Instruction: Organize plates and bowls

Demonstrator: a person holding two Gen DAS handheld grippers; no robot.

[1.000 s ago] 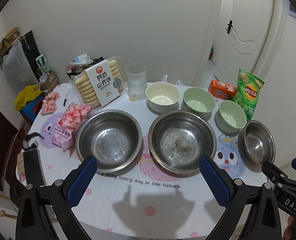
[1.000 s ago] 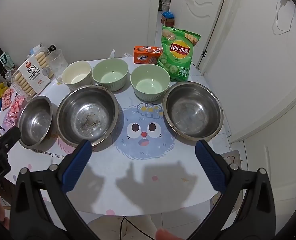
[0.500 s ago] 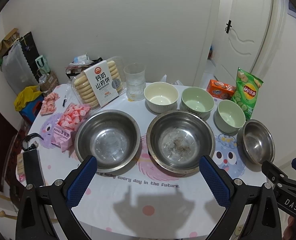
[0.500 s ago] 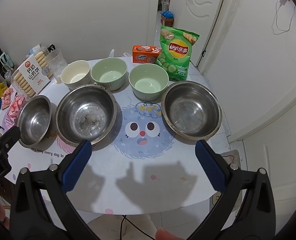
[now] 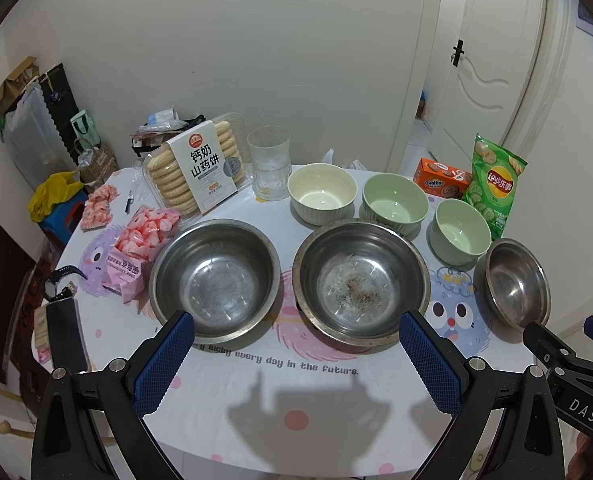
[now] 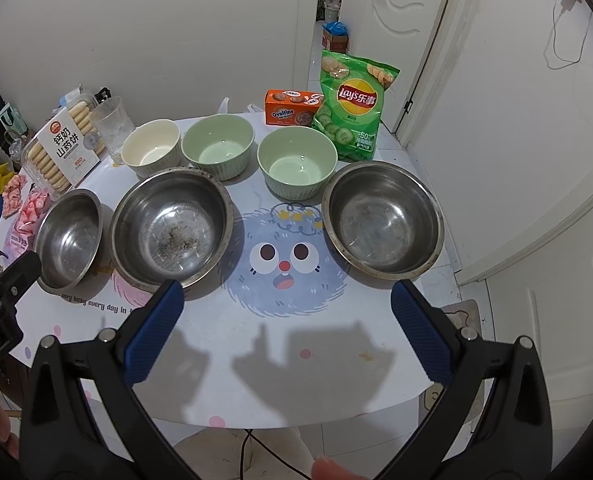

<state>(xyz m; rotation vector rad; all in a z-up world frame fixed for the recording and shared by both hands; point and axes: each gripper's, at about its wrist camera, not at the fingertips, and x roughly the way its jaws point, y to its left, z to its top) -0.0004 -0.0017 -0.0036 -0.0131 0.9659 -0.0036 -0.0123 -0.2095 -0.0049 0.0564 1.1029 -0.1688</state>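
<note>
Three steel bowls stand in a front row on the table: left, middle with dark specks, right. They show in the right wrist view too: left, middle, right. Behind them stand a cream bowl and two green bowls. My left gripper is open and empty above the table's near edge. My right gripper is open and empty in front of the steel bowls.
A biscuit box, a glass, pink snack bags, a phone, an orange box and a green chips bag crowd the table's back and left. A door is to the right.
Both views have shifted only slightly; the bowls sit a little lower in the right wrist view. Both grippers remain open and nothing on the table has moved.
</note>
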